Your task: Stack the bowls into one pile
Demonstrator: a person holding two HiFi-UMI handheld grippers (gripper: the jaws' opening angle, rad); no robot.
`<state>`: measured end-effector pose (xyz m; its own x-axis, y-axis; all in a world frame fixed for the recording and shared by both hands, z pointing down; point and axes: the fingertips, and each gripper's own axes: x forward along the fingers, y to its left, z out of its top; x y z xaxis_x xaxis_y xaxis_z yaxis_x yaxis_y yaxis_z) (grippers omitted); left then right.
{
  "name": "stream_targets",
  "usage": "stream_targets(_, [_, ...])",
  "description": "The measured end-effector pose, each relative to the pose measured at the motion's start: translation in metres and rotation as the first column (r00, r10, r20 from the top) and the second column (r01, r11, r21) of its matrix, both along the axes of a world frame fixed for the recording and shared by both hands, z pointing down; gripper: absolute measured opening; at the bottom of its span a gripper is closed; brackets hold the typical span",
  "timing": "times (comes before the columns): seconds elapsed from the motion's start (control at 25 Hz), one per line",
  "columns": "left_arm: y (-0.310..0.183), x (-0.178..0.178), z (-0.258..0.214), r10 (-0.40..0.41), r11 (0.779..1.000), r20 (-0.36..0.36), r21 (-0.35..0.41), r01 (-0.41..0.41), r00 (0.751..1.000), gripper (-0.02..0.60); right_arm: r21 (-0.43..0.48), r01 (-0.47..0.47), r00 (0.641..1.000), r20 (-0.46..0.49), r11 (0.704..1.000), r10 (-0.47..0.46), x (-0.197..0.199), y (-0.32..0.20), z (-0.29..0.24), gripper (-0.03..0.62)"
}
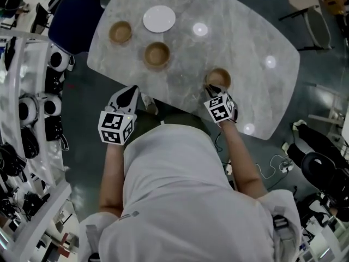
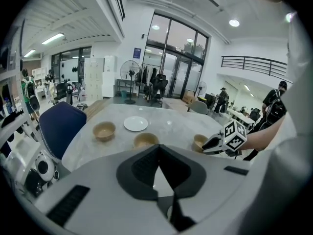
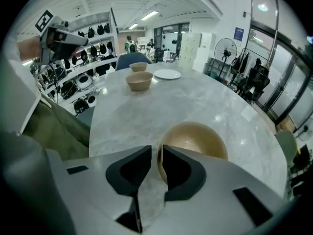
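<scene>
Tools sit nearest, both at the near edge of the surface [image 1: 245, 42], in the middle of the head view. The left tool [image 1: 131, 90] is clenched on nothing and hangs by the edge at centre left, probably idle because the work is on the other side. The right tool [image 1: 212, 91] points steeply down at the near bowl [image 1: 219, 78], right of centre. In its own view the jaws stand a little apart astride the bowl's near rim, one outside the wall and one inside. A sliver of surface shows beside the rim, so I judge it released and not yet pinching. A rim hold would suit lifting this bowl and dropping it into another. Further up and left stands the middle bowl [image 1: 157, 54], then the far bowl [image 1: 120, 32] at upper left. Both are apart and mouth up, ready to receive one. A white plate [image 1: 159, 18] lies just beyond and takes no part in the pile. Nothing is stacked yet.
</scene>
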<state>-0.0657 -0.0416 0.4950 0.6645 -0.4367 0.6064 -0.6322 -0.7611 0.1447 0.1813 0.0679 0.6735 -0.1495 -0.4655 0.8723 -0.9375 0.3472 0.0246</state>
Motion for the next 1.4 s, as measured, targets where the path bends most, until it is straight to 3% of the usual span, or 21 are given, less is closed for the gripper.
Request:
stream_targets(0.4, [-0.017, -0.033, 0.003, -0.04, 0.999, -0.007, -0.01, 0.04, 0.999, 0.002, -0.047, -0.019, 0.999, -0.04, 0.999, 0.017, -0.005, -0.014, 0.007, 0.055])
stream_targets(0.68, [-0.033, -0.045, 0.004, -0.045, 0.999, -0.042, -0.022, 0.045, 0.998, 0.002, -0.023, -0.041, 0.997, -0.071, 0.999, 0.04, -0.009, -0.031, -0.006, 0.032])
stream_targets(1.4, [-0.091, -0.076, 0.007, 0.032, 0.997, -0.145, -0.06, -0.041, 0.989, 0.002, 0.052, -0.05, 0.993, -0.108, 0.997, 0.055, -0.074, -0.102, -0.069, 0.028])
